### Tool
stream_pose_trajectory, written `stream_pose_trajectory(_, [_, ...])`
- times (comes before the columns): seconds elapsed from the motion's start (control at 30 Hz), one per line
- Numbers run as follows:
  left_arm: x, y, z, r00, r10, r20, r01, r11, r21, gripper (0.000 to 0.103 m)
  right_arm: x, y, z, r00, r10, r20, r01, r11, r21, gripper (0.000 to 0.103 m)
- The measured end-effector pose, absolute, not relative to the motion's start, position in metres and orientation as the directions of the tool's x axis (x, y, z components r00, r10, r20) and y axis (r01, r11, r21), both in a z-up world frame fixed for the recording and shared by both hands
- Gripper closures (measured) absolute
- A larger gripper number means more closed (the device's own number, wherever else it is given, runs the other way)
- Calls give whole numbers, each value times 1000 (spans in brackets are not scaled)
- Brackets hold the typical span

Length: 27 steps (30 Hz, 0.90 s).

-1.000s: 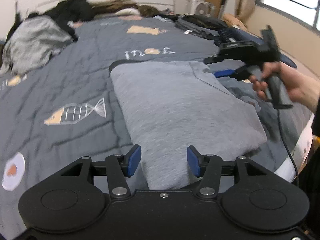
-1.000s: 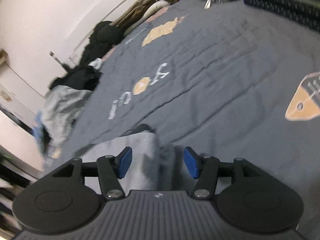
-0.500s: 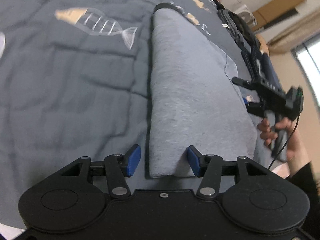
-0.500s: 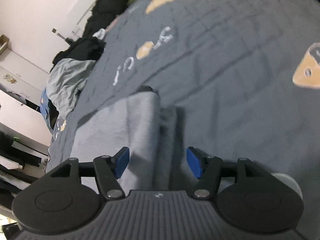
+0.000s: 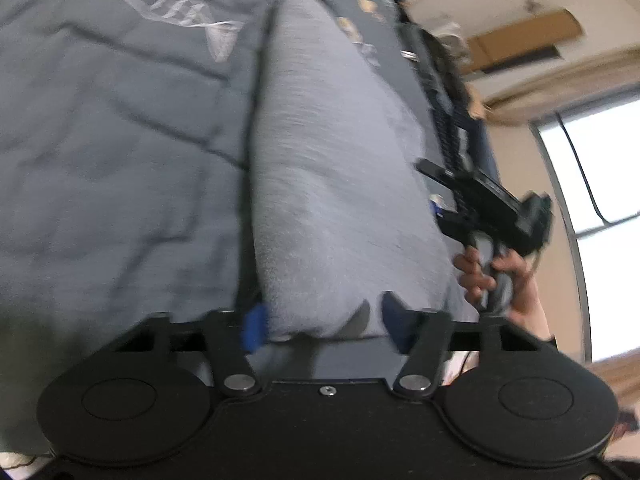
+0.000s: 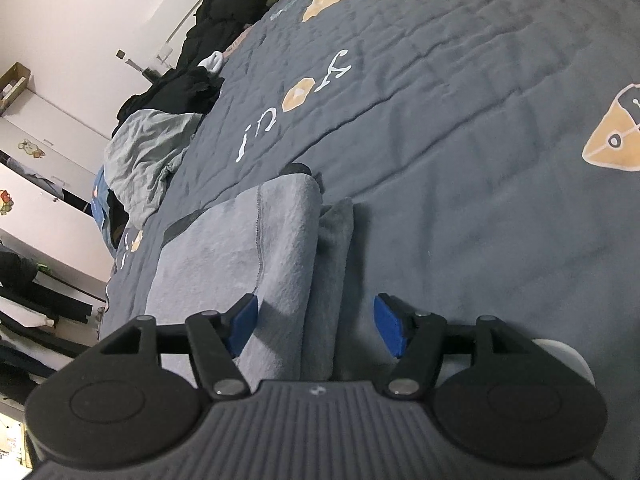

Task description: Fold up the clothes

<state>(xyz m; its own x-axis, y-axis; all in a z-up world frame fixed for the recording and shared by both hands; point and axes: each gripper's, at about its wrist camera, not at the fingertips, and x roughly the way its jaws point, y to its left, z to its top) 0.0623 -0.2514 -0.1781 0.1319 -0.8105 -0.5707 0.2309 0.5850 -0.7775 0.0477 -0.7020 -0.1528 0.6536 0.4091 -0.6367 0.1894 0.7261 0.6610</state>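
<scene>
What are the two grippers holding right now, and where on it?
Nothing. Both the left gripper and right gripper are open, each straddling an edge of the folded grey garment without clamping it.

The dark grey bedspread (image 6: 460, 128) carries white lettering (image 6: 296, 108) in the right wrist view, read upside down as "you!", with an orange shape standing for the "o". In the left wrist view the lettering on the bedspread (image 5: 100, 152) is too blurred to read.

both wrist views closely share the folded garment (image 5: 332, 184).
</scene>
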Motion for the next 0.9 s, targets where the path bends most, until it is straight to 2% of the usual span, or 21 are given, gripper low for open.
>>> stream_pose_trajectory(0.03, [63,-252,-180,135,-807,-575,224,590,-775,70,47,-702,-152,653,410,-637,188,727,661,39])
stream_pose_trajectory(0.2, [73,-254,-188,156,-798,-582,164,601,-782,70,42,-707,-152,657,408,-634,194,721,665,39])
stream_pose_trajectory(0.27, [76,-258,-188,166,-806,-569,161,591,-790,60,40,-709,-152,659,407,-632,197,718,667,39])
stream_pose_trajectory(0.3, [76,-261,-189,163,-809,-564,168,586,-793,46,39,-710,-152,661,406,-631,199,717,669,39])
stream_pose_trajectory(0.33, [77,-264,-190,161,-812,-561,175,583,-793,42,38,-713,-152,666,401,-629,204,713,671,39])
stream_pose_trajectory(0.37, [77,-267,-191,157,-809,-567,186,588,-787,42,37,-715,-152,674,396,-624,212,706,676,39])
stream_pose_trajectory(0.4, [77,-269,-192,161,-805,-571,195,593,-781,44,36,-718,-152,682,390,-619,219,699,681,39])
stream_pose_trajectory(0.5, [76,-271,-190,184,-811,-556,217,585,-782,78,37,-722,-155,694,390,-605,239,668,705,38])
stream_pose_trajectory(0.6, [75,-271,-184,198,-824,-531,228,566,-792,80,42,-723,-163,700,445,-559,227,603,765,38])
stream_pose_trajectory(0.77, [76,-274,-183,196,-830,-523,236,557,-796,80,48,-721,-172,689,455,-563,245,586,773,36])
stream_pose_trajectory(0.9, [75,-274,-183,192,-828,-526,242,560,-792,80,53,-715,-175,703,468,-536,229,565,793,27])
